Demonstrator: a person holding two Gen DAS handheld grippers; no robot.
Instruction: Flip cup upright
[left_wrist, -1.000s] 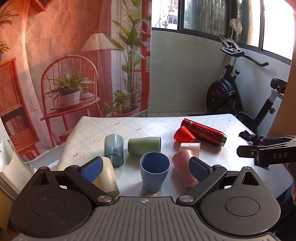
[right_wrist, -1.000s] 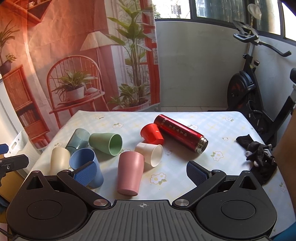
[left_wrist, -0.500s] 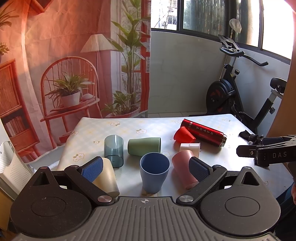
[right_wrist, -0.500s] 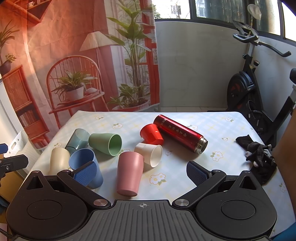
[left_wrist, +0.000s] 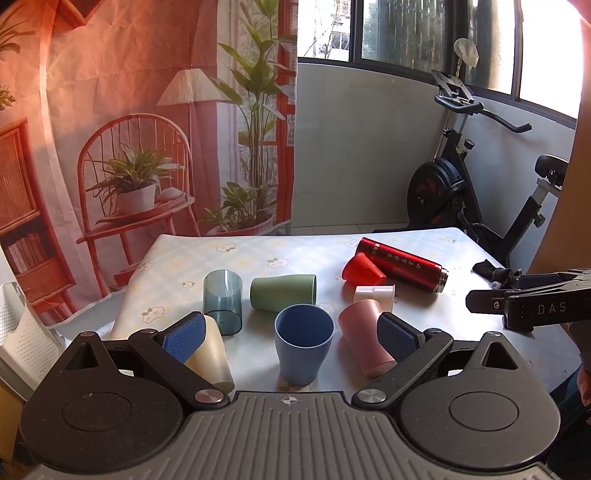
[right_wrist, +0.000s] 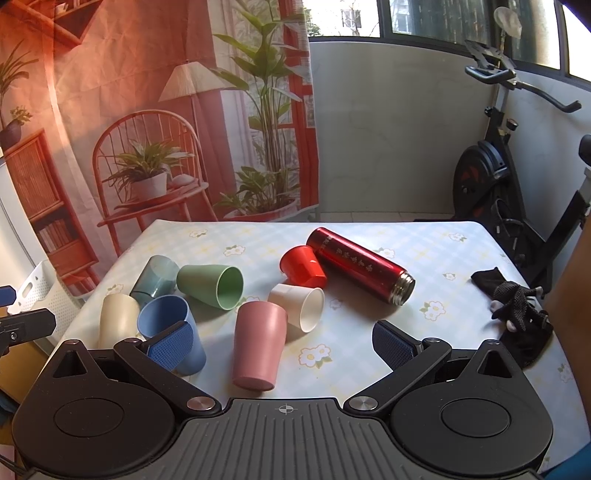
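Several cups sit on a table with a floral cloth (right_wrist: 436, 251). A blue cup (left_wrist: 303, 343) stands upright, also in the right wrist view (right_wrist: 166, 321). A pink cup (right_wrist: 258, 343), a cream cup (right_wrist: 117, 317) and a grey-blue cup (left_wrist: 222, 301) stand mouth down. A green cup (right_wrist: 212, 280), a white cup (right_wrist: 301, 304) and a red cup (right_wrist: 301, 266) lie on their sides. My left gripper (left_wrist: 291, 332) is open and empty, just short of the blue cup. My right gripper (right_wrist: 282, 343) is open and empty, near the pink cup.
A red flask (right_wrist: 360, 264) lies on its side behind the red cup. A black glove (right_wrist: 517, 306) lies at the table's right edge. A white basket (left_wrist: 22, 332) stands left of the table. An exercise bike (right_wrist: 517, 184) stands behind on the right.
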